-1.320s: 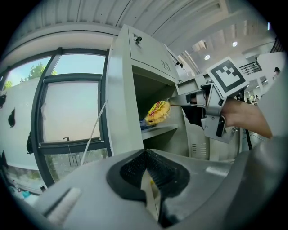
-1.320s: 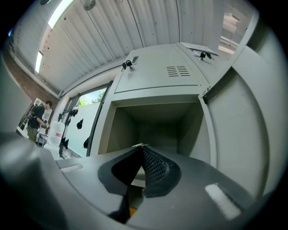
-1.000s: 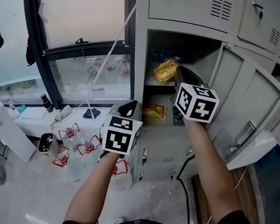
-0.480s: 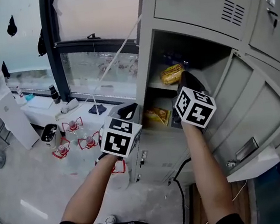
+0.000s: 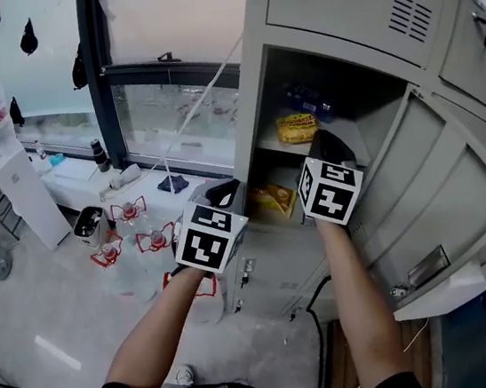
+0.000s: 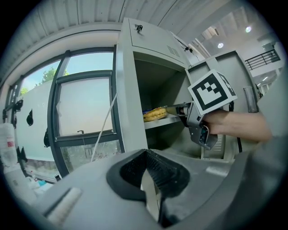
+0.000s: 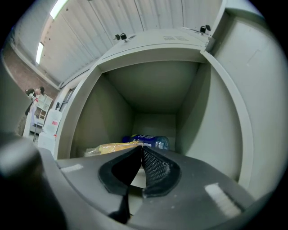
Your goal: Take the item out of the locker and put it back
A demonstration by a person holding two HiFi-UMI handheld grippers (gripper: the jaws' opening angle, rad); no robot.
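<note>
**Packet lies leftward from the right fingers' tips**

The right gripper's fingers are pressed together, their tips level with the upper shelf inside the open locker. Right at those tips sits the near end of a yellow snack packet. Its long axis runs away to the left along the shelf, so most of it lies left of the fingers, not ahead of them. The view is too tight to say whether the closed tips nip the packet's edge or only meet beside it. Behind the packet, against the far wall, a blue bottle lies on its side.

The left gripper also has its fingers closed, on nothing. It hangs outside the locker, left of the side wall and nearer the person. The right hand is plainly the closer one to the packet.

A second yellow packet rests on the shelf below, under the right gripper. The locker door stands swung out to the right.

Any grasp would probably call for the right fingers to open and shift left over the packet's end.
</note>
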